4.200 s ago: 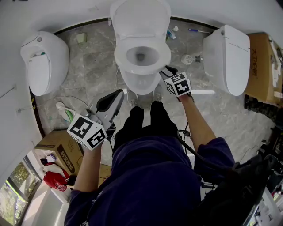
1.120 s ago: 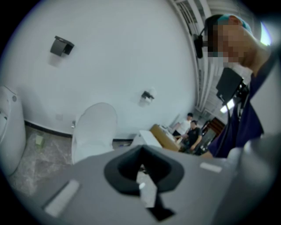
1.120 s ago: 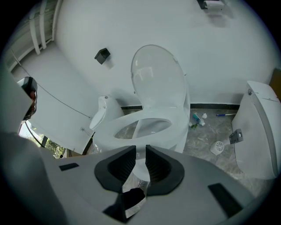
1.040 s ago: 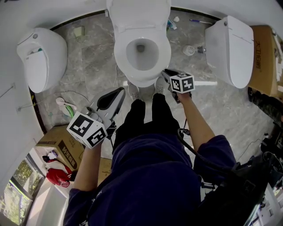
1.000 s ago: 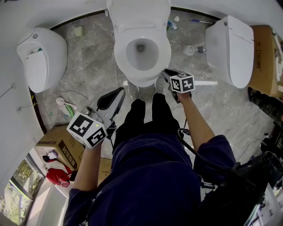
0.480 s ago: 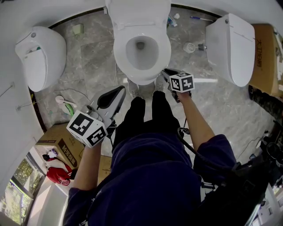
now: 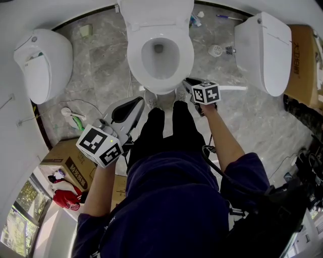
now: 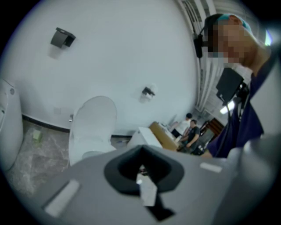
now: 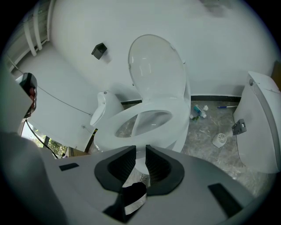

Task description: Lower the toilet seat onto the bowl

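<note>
The white toilet stands in front of me with its seat (image 7: 135, 56) lying flat on the bowl and the lid (image 7: 156, 12) upright against the wall. In the right gripper view the seat (image 9: 175, 127) rings the bowl just ahead of the jaws, and the lid (image 9: 156, 70) rises behind it. My right gripper (image 7: 188, 82) hovers at the bowl's front right rim. Its jaws (image 9: 137, 151) stand a little apart with nothing between them. My left gripper (image 7: 135, 103) is held back by my left thigh, well away from the toilet, jaws (image 8: 141, 149) together and empty.
A second white toilet (image 7: 265, 50) stands to the right and another white fixture (image 7: 40, 63) to the left. Cardboard boxes sit at the lower left (image 7: 68, 161) and far right (image 7: 303, 65). Small items (image 7: 216, 50) litter the marble floor. People (image 8: 191, 132) stand in the background.
The head view has drifted slightly, shifting the toilet up in the picture. Both grippers keep their places relative to the toilet, and the seat stays down.
</note>
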A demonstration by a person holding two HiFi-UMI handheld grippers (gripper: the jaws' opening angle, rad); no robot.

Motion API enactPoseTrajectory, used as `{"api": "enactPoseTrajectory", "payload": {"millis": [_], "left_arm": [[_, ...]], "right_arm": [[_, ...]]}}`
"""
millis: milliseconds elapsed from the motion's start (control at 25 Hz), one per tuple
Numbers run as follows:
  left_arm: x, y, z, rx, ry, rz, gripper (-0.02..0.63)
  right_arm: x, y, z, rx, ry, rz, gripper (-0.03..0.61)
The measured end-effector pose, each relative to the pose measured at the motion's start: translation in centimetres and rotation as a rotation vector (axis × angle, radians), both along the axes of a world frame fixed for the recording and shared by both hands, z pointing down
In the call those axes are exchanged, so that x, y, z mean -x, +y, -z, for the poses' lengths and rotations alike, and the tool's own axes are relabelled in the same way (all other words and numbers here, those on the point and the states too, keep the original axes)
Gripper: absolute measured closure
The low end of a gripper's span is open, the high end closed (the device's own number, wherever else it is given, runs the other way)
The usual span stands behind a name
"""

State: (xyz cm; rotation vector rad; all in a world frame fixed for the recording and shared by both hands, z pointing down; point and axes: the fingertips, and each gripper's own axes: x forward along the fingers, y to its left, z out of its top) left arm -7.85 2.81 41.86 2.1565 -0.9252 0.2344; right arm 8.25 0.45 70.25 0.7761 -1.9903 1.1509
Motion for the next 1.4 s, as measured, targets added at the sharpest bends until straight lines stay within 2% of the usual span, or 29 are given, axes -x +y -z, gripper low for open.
{"api": "enactPoseTrajectory", "payload": {"millis": [1400], "left_arm": [[-1.9, -0.4, -4.6, 0.079, -0.002, -0.019, 0.611]], "right_arm": [[-0.3, 3.3, -4.7, 0.080, 0.017, 0.072, 0.514]]}}
